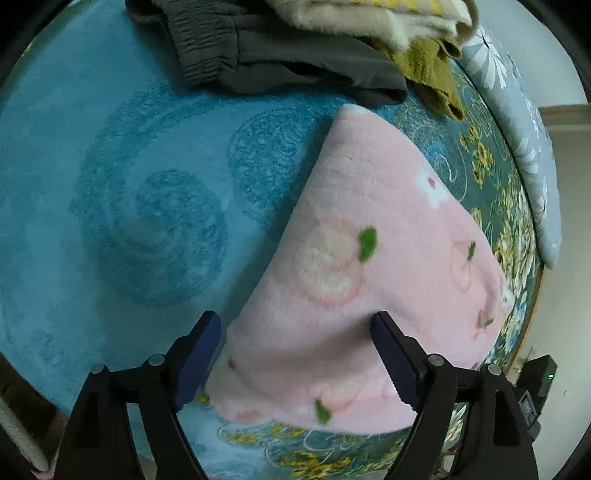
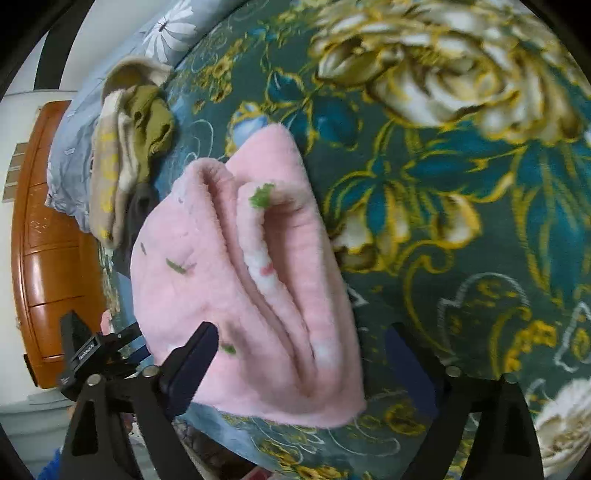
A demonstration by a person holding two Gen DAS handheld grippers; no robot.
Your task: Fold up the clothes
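Bedding fills both views: a teal blanket (image 1: pixel 110 206) with swirl texture lies over a dark green floral bedspread (image 2: pixel 461 206), so the work surface is a bed and not a table. Lying on it is the pink fleece garment (image 1: pixel 354 280), printed with peaches and green leaves and already folded into a thick wedge; in the right wrist view its stacked folds run from lower centre toward the upper left. Lower in the left wrist view, the left gripper (image 1: pixel 295 354) has its jaws spread wide, one on each side of the garment's near edge, the right-hand one touching or just over the fleece and not pinching it. The right gripper (image 2: pixel 299 358) also has its jaws apart, with the folded end between them. Neither holds anything.

The fold looks finished or nearly so. To finish well, lift both grippers straight away without snagging the pile, or press the layers flat so they do not spring open.

Further out, at the upper edge of the left view, lies a heap of clothes: a dark grey garment with an elastic waistband (image 1: pixel 258 48), an olive cloth (image 1: pixel 432 66) and a cream fleece (image 1: pixel 369 18). A wooden cabinet (image 2: pixel 48 240) stands at the left of the right view.
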